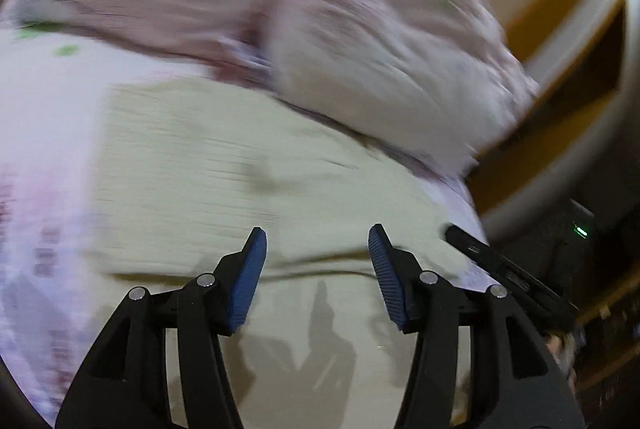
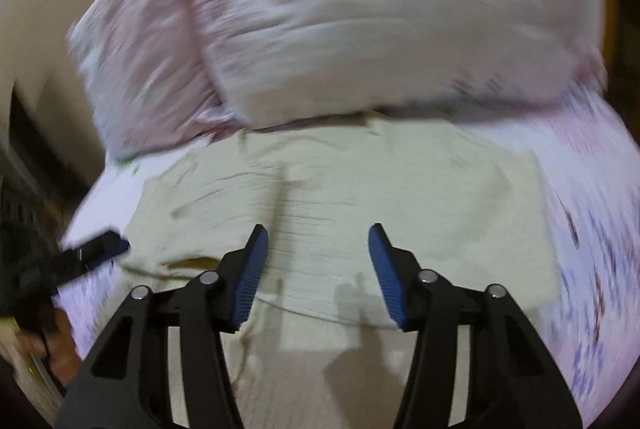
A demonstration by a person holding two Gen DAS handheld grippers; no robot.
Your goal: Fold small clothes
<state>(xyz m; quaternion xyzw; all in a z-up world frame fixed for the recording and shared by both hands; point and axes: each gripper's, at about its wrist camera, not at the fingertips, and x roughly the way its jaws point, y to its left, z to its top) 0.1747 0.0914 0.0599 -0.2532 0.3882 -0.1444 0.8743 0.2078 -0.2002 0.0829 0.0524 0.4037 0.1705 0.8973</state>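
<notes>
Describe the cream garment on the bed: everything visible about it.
The cream garment is pale yellowish, of a crinkled, ribbed-looking fabric. It lies spread nearly flat on the floral bedsheet, with a folded layer whose edge crosses it near the camera. Its far edge reaches the pink floral pillows. Both views are blurred. Neither tool grips it; their shadows fall on it.
</notes>
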